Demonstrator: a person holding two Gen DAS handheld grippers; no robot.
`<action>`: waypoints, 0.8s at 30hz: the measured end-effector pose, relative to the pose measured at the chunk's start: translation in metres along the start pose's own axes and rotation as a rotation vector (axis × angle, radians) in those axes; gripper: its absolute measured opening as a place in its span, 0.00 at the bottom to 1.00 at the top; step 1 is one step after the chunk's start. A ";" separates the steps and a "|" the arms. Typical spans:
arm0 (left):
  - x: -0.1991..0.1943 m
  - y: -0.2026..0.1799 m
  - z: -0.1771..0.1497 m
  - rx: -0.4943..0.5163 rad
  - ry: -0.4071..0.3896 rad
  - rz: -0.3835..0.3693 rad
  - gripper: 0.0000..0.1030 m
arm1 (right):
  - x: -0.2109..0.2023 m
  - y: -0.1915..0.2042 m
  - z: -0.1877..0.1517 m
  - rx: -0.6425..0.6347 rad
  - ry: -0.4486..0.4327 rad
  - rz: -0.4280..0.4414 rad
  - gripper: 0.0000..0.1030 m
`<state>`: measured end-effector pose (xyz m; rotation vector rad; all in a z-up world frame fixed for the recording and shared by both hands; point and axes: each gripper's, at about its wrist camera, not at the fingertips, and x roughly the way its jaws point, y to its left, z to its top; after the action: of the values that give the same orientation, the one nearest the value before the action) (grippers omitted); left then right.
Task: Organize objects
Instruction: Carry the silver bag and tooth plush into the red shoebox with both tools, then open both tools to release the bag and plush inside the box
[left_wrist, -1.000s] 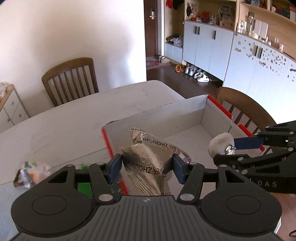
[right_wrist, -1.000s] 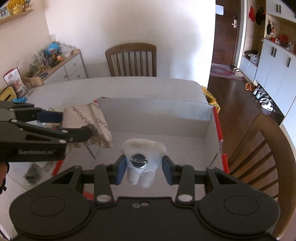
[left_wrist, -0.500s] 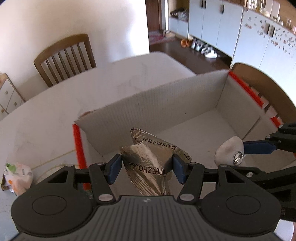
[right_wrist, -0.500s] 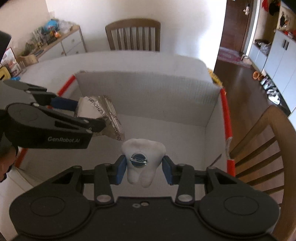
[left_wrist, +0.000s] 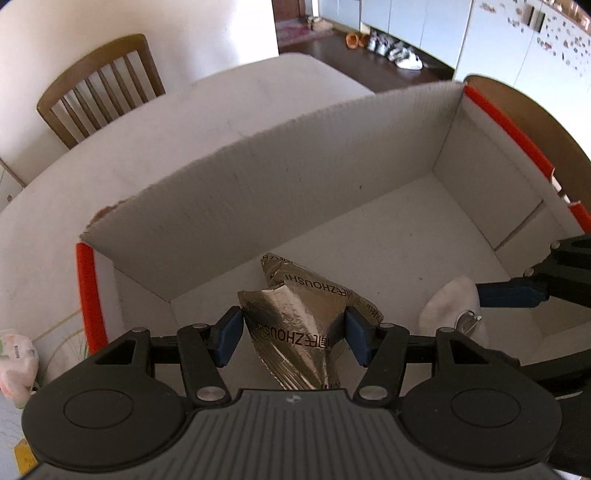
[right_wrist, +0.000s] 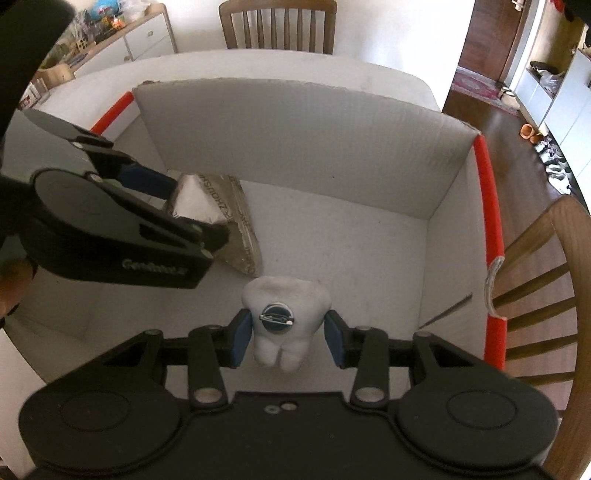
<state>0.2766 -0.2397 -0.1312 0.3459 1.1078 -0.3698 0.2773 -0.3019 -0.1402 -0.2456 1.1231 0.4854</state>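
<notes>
My left gripper (left_wrist: 293, 332) is shut on a crinkled silver foil snack bag (left_wrist: 295, 328) and holds it low inside a white cardboard box (left_wrist: 258, 184) with red edges. The same bag (right_wrist: 221, 218) and left gripper (right_wrist: 195, 212) show at the left of the right wrist view. My right gripper (right_wrist: 288, 334) is shut on a white tooth-shaped plush (right_wrist: 286, 314) with a round metal badge, also down inside the box. That plush (left_wrist: 452, 306) appears at the right of the left wrist view, pinched by a blue pad.
The box sits on a white table (left_wrist: 184, 122). Wooden chairs stand at the far side (right_wrist: 277, 22) and at the right (right_wrist: 554, 295). A small pale packet (left_wrist: 16, 365) lies on the table left of the box. A dresser (right_wrist: 122, 40) stands far left.
Both grippers have sunk and tipped downward into the box with their objects still held. The box now fills both views.
</notes>
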 end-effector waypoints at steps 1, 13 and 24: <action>0.002 0.000 0.000 0.002 0.011 -0.002 0.58 | 0.001 0.001 0.001 -0.004 0.012 -0.003 0.41; 0.007 0.009 -0.002 -0.002 0.034 0.008 0.63 | 0.004 0.008 0.003 -0.036 0.037 -0.015 0.47; -0.017 0.013 -0.007 -0.022 -0.047 0.009 0.70 | -0.016 0.002 -0.002 -0.026 -0.027 -0.004 0.60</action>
<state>0.2698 -0.2232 -0.1175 0.3214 1.0636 -0.3561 0.2689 -0.3050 -0.1265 -0.2631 1.0908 0.4988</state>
